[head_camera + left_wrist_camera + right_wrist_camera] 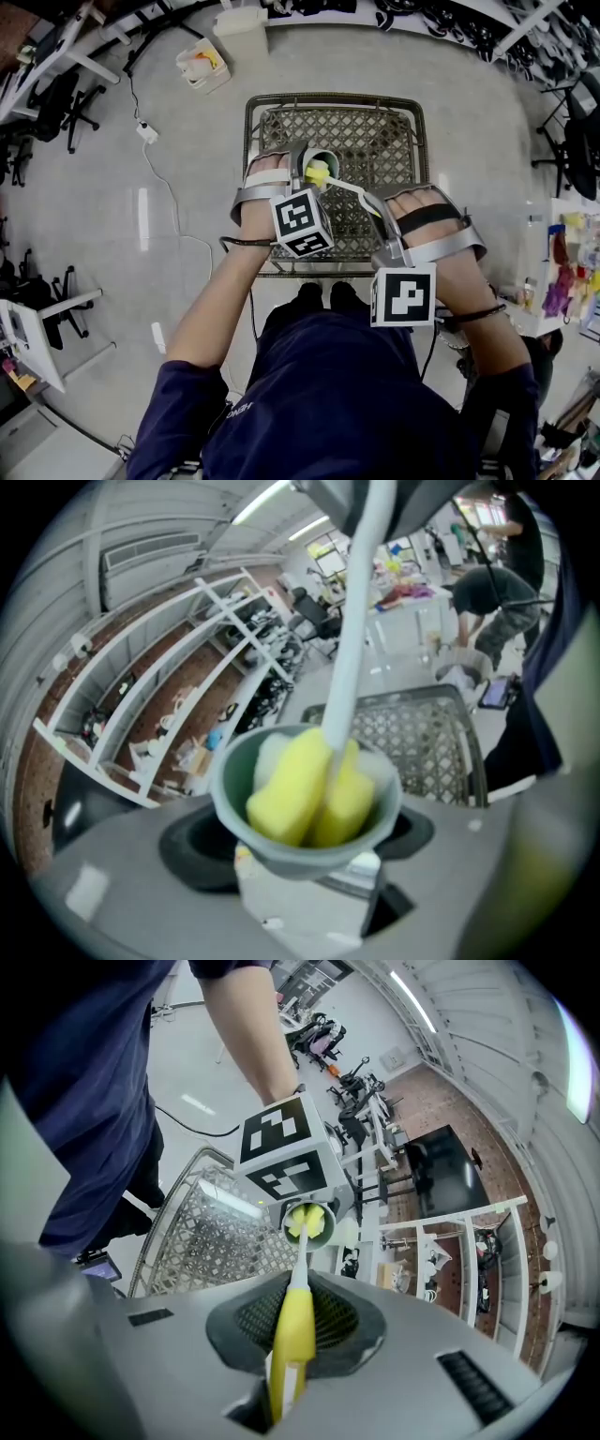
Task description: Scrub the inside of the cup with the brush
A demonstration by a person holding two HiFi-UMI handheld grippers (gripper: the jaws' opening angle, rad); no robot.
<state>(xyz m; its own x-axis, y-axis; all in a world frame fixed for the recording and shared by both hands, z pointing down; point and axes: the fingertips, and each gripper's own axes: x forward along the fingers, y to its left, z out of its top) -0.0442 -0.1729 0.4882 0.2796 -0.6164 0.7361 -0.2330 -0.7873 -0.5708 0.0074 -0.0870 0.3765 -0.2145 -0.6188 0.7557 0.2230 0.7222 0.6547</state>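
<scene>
Mid-frame, your left gripper [302,172] clamps the cup [291,860] — your right gripper [375,208] clamps the brush [293,1326], head inside it.

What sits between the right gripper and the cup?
Only the brush: its yellow handle sits in the right gripper, and its white stem runs to the sponge head inside the cup. The right gripper view shows it best.

No legible text — small white print [239,409] on shirt [328,394] too blurred.
</scene>
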